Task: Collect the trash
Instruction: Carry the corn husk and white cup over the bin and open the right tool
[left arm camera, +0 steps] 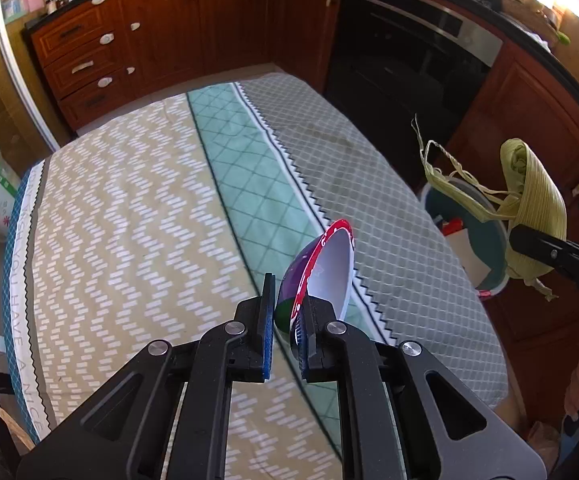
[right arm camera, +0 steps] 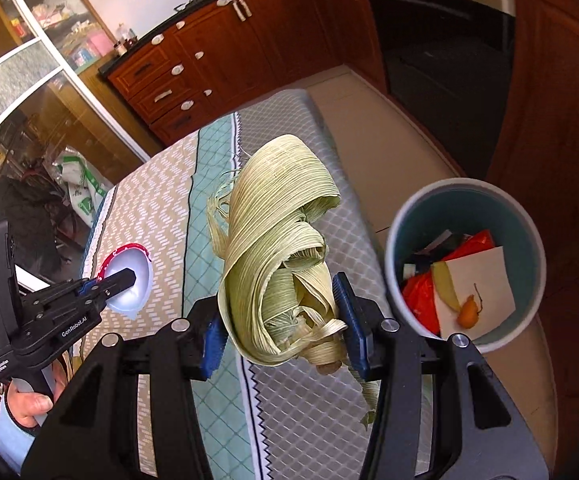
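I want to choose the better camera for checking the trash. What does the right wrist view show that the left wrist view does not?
Only the right wrist view looks into the bin: red plastic, white paper, a peel. Only the left wrist view shows the cup's purple outside. Both show the left gripper pinching the cup rim, the right gripper clamping the corn husk, and the tablecloth.

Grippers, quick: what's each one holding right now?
Left gripper: closed on the rim of the paper bowl, lifted over the table.
Right gripper: closed on a bundle of corn husks, near the trash bin.
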Demonstrator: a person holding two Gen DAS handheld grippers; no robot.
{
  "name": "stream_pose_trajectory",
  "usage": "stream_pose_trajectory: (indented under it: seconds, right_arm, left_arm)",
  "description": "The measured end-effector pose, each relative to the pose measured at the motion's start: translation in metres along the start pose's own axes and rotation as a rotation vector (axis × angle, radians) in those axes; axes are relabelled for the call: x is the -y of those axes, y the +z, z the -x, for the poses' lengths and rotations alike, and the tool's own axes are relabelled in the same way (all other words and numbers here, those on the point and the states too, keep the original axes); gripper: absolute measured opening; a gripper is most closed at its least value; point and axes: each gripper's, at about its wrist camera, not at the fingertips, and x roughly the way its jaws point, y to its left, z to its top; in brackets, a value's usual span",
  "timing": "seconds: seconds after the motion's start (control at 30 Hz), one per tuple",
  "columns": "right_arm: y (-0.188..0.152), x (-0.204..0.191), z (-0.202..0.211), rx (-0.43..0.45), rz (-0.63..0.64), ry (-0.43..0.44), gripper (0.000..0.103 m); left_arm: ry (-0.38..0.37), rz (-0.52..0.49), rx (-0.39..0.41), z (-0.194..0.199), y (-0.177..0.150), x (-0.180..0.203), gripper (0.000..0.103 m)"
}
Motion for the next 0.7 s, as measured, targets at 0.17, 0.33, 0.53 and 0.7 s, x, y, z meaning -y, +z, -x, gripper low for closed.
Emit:
stream_pose_trajectory:
  seconds: [0.17,0.33,0.53,0.7]
  right_arm:
    - [-0.007,0.056,0.036,0.068,-0.096,-0.034,0.047]
    - [-0.015,0.107,0.054,0.100,-0.179,-0.067,0.047]
    - [-0.021,0.156,0.051,0.097,-0.265,-0.072,0.047]
    - [-0.025,0.186,0.036,0.070,-0.322,-0.069,0.047]
  left_arm:
    - [-0.037,-0.080,-0.026,-0.007,0.006,0.055,0.010]
    - [-0.062,-0.162,-0.072,-0.028,0.013,0.108,0.010]
    - [-0.075,-0.267,-0.121,-0.058,0.021,0.170,0.010]
    - [-0.088,-0.337,-0.164,-0.088,0.029,0.211,0.010]
